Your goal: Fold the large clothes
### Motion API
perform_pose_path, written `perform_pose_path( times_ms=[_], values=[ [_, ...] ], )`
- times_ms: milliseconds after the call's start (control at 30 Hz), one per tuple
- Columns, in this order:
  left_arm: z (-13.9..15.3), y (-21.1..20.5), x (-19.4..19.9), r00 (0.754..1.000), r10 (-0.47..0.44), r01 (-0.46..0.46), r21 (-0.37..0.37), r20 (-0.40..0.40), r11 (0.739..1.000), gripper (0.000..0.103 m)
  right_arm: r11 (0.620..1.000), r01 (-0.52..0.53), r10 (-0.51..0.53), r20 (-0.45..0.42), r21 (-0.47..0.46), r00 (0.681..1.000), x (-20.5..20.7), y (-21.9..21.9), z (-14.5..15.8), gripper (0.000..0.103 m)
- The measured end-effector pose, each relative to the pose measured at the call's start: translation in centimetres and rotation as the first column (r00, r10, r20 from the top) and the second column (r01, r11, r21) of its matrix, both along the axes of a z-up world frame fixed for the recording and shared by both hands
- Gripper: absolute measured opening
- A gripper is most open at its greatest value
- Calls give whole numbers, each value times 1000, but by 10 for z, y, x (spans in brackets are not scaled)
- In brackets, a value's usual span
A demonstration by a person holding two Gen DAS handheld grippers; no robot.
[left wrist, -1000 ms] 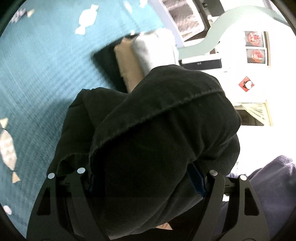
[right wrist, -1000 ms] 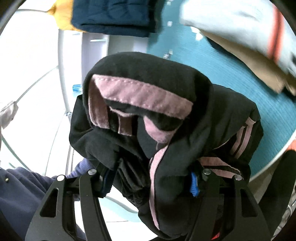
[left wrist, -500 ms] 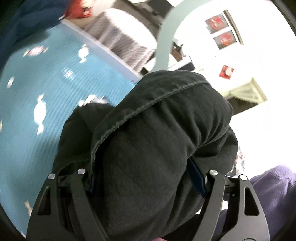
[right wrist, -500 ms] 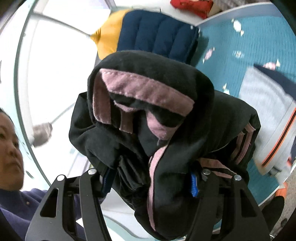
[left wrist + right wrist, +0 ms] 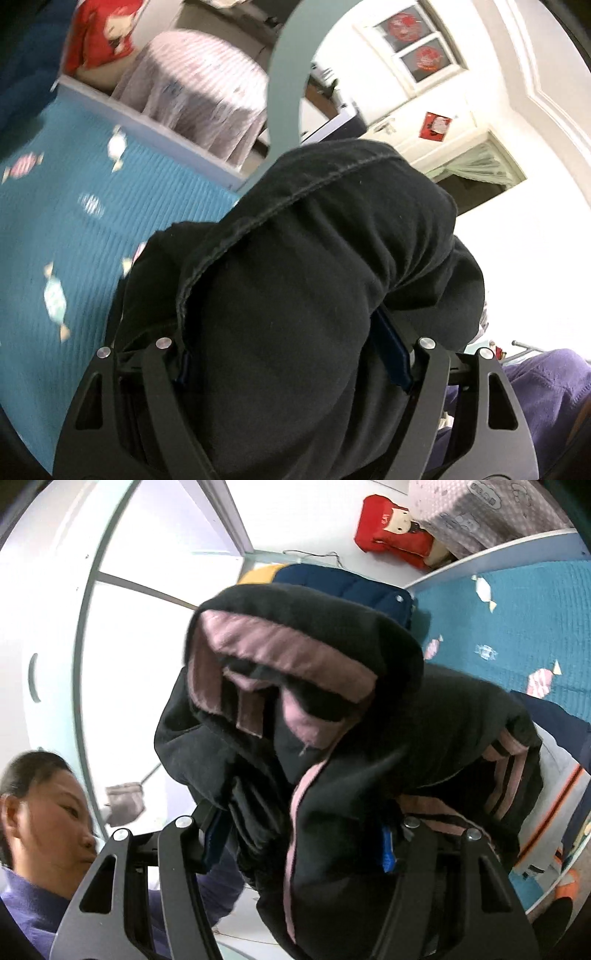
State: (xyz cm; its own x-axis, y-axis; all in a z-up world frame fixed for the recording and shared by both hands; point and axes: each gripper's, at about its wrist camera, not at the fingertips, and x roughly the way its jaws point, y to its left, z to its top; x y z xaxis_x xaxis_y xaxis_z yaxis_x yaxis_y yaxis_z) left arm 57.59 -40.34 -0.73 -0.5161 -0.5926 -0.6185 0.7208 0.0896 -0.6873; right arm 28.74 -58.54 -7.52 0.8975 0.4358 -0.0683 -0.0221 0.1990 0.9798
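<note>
A thick black garment bulges out between the fingers of my left gripper, which is shut on the bunched cloth. In the right wrist view the same black garment shows pink trim and pink side stripes. My right gripper is shut on that bundle, whose folds spill over both fingers. Both bundles hang in the air above a teal bedspread printed with candies. The fingertips are buried in fabric in both views.
A striped pink bundle and a red cushion lie beyond the bed's white edge. A navy and yellow quilted jacket and a pale folded garment lie on the bed. A person in a purple top is at lower left.
Both grippers rose with the black garment still clamped. The bed dropped away in both views, folded clothes left the left wrist view, and the room's walls and a person came into sight.
</note>
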Motion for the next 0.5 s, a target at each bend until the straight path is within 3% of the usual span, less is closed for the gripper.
perform_pose_path(
  times_ms=[67,167,267,300,367,400,433,500],
  values=[
    [7,-13,-1,999,-28,28,-6,29,1000,77,1000,4,-4,-25,-20,1000,-1,-2,-6,60],
    [-17,-37,-3,996,-70,68,38,49,997,77,1000,21,-20,-90,11,996,-5,-5,-50,60],
    [-110,-64,-1,995,-96,92,216,9,972,77,992,29,2,-250,120,968,-5,-9,-137,60],
    [-151,-68,1,996,-88,87,292,-8,953,78,990,51,1,-366,133,931,-7,-9,-181,60],
    [-222,-73,2,998,-57,49,407,8,912,78,981,76,16,-464,179,886,-6,-6,-241,60],
    [-249,-73,2,999,-36,23,433,20,901,79,978,101,0,-492,180,871,-7,-6,-256,60],
    [-260,-75,2,999,-21,3,425,37,905,80,972,124,-12,-479,201,878,-7,-7,-262,60],
    [-262,-78,12,998,49,-57,368,29,928,83,969,162,-66,-434,189,898,-9,-19,-257,60]
  ],
)
